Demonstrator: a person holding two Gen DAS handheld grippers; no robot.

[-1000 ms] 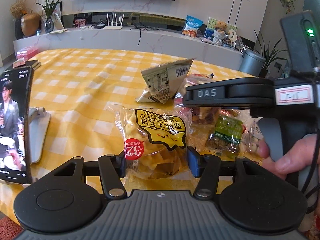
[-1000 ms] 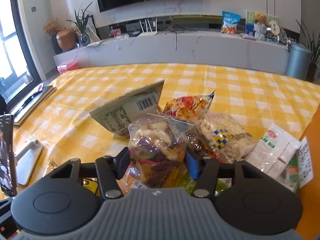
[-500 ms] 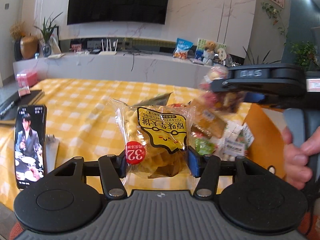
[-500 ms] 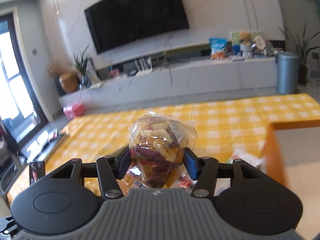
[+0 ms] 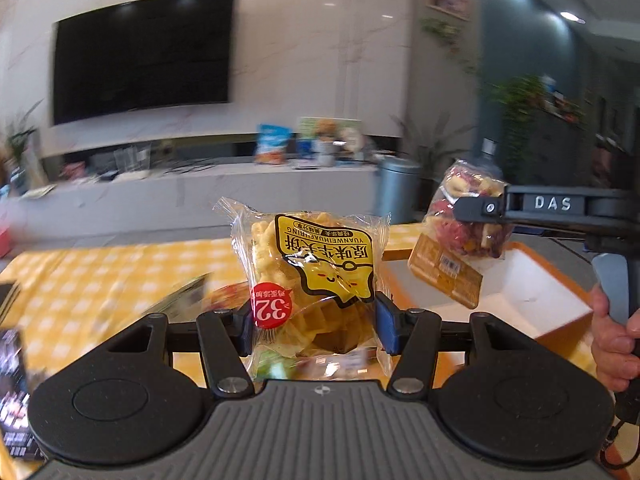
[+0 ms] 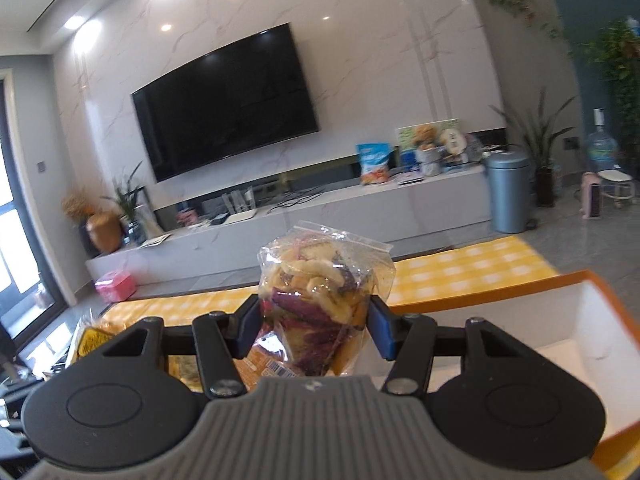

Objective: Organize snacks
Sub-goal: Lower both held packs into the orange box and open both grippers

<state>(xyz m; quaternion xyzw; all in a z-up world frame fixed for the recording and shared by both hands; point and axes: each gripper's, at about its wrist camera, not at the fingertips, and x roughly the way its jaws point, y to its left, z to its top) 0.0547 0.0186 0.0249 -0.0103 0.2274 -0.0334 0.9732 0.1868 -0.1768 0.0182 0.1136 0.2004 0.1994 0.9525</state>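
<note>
The waffle packet (image 5: 316,276) is off the table, clamped at its lower half between the blue pads of the left gripper (image 5: 314,326), and the clear bag of mixed vegetable chips (image 6: 320,300) is pinched the same way in the right gripper (image 6: 310,330); both are in the air, above the yellow checked tablecloth (image 5: 120,280). This looks like the carrying step, two snacks in transit toward the orange box (image 6: 560,312) with the white inside that sits at the table's right side. The next move, as I judge it, calls for bringing each gripper over the box opening, lowering, then letting go one at a time so the bags do not collide. The left view shows what the right cannot: the chip bag (image 5: 464,216) from the side, hanging beside the box rim (image 5: 540,264) with an orange label panel below it, plus the hand (image 5: 612,336) on the right handle and blurred packets lower on the cloth. The right view alone shows the box's deep interior and only an edge of the waffle packet at lower left.
</note>
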